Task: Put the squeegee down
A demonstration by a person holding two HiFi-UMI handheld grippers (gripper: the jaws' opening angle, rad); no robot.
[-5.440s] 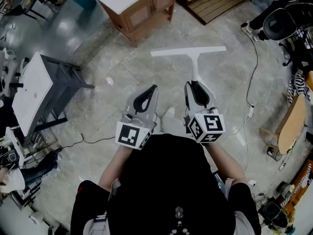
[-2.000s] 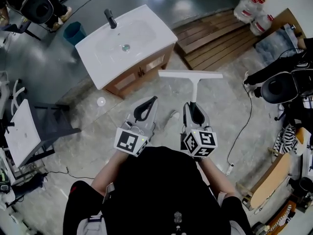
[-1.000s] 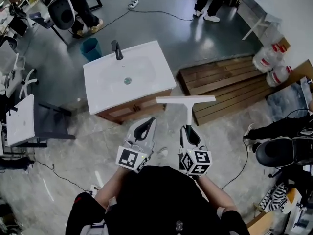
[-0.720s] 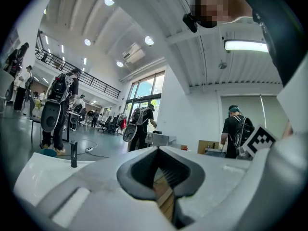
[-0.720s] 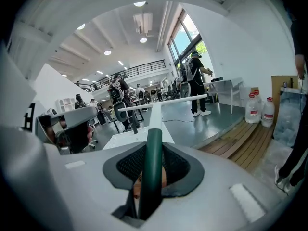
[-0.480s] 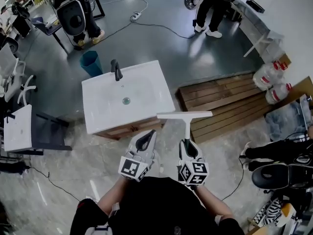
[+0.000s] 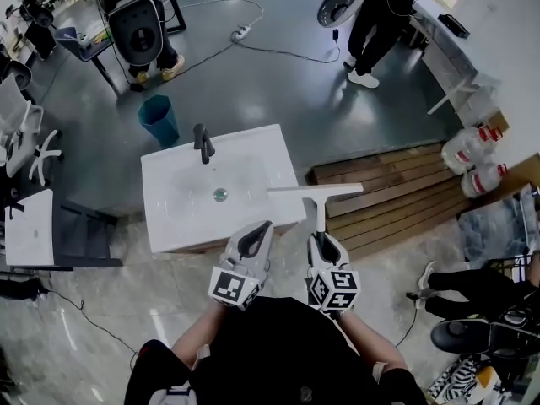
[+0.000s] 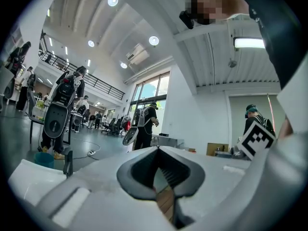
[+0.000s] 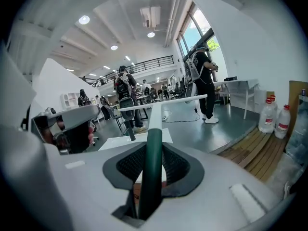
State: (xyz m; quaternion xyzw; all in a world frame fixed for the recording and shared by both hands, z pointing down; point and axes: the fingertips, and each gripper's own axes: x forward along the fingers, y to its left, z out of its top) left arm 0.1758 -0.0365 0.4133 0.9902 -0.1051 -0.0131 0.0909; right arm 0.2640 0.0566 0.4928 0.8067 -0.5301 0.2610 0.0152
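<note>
A person stands at a white washbasin (image 7: 173, 226) on a wooden cabinet, with a gripper in each hand. The right gripper (image 7: 324, 243) pinches the dark green handle of a white squeegee (image 7: 314, 191). The squeegee is held out in the air, its long blade crosswise by the basin's right edge. The left gripper (image 7: 253, 240), just beside the right one, has its jaws pressed together on nothing. A black tap (image 7: 202, 144) stands at the basin's far side. A wooden pallet (image 7: 396, 188) lies on the floor to the right.
</note>
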